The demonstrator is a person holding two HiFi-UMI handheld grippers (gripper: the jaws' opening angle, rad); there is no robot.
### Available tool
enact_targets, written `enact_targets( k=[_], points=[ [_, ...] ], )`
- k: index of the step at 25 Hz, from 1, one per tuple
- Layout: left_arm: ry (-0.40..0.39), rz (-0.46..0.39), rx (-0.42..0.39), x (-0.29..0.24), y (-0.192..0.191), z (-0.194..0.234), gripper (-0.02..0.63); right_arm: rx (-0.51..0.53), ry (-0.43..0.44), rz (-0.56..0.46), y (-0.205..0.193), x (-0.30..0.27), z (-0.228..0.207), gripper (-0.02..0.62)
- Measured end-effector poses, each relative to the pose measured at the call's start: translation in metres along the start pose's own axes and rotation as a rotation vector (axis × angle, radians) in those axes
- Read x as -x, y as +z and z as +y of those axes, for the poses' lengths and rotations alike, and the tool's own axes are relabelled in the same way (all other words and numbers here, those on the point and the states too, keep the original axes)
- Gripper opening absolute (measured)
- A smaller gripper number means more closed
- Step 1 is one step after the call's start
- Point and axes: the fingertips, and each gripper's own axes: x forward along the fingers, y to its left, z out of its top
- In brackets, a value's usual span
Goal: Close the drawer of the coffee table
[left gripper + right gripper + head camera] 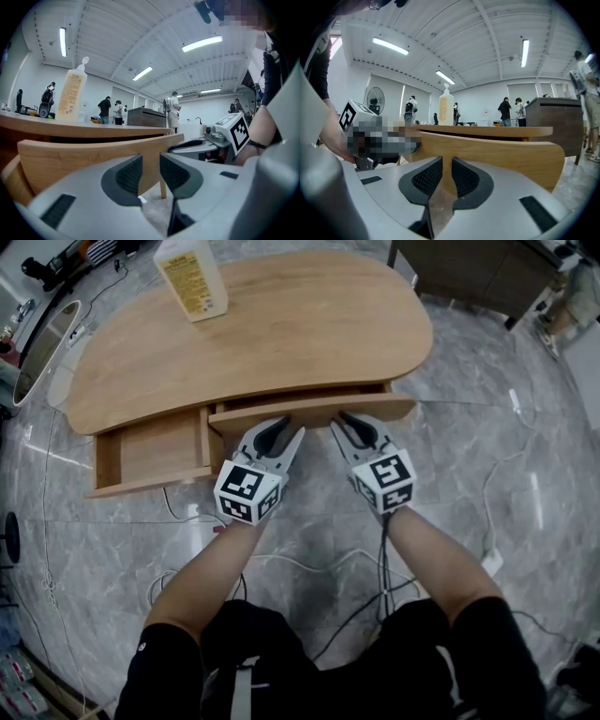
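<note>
The wooden coffee table (281,329) has two drawers on its near side. The right drawer (314,412) stands a little way out; its curved front panel (89,157) (501,154) fills both gripper views. The left drawer (155,448) is pulled far out and shows an empty box. My left gripper (289,426) (151,165) and right gripper (339,422) (446,168) sit side by side with their tips at the right drawer's front panel. Both have their jaws a narrow gap apart with nothing between the pads.
A white bottle with a yellow label (190,277) stands on the tabletop at the far left. Cables (309,568) trail over the marble floor around my legs. A dark cabinet (478,273) stands at the back right. People stand far off in the room.
</note>
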Motion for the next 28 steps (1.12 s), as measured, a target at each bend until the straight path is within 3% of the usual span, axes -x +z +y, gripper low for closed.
enact_targets(
  k=[18, 28],
  points=[
    [0.084, 0.009, 0.021, -0.019, -0.006, 0.038, 0.052, 0.03, -0.065, -0.036, 0.014, -0.033, -0.005, 0.064],
    [0.075, 0.011, 0.025, -0.034, -0.003, 0.048, 0.008, 0.034, -0.099, -0.049, 0.017, -0.045, -0.013, 0.064]
  ],
)
